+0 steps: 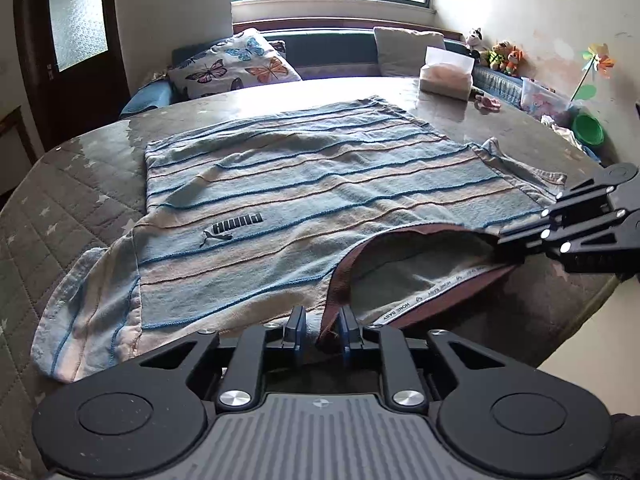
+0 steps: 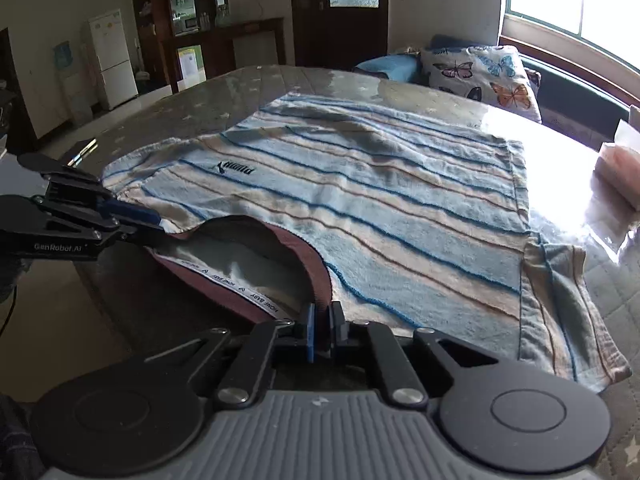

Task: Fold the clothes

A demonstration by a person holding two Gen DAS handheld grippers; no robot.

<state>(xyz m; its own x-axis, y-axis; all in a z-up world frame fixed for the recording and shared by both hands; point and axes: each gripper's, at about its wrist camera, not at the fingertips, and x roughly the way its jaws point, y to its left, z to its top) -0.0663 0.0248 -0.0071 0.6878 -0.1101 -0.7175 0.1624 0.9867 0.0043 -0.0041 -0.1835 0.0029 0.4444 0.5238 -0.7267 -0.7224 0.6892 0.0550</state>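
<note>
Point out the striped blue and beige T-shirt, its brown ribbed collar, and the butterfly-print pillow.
striped blue and beige T-shirt (image 1: 304, 176), left wrist view, middle of the chest panel.
brown ribbed collar (image 2: 316, 276), right wrist view, front band near the right gripper.
butterfly-print pillow (image 1: 236, 62), left wrist view, centre of its face.

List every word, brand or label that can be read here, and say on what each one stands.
"PUMA", with the cat logo: on the shirt chest.
"HONE BABY", repeated: on the white neck tape inside the collar.
"GenRobot.AI": on the left gripper, printed on its side.
Papers on the far cabinet: too small to read.
</note>
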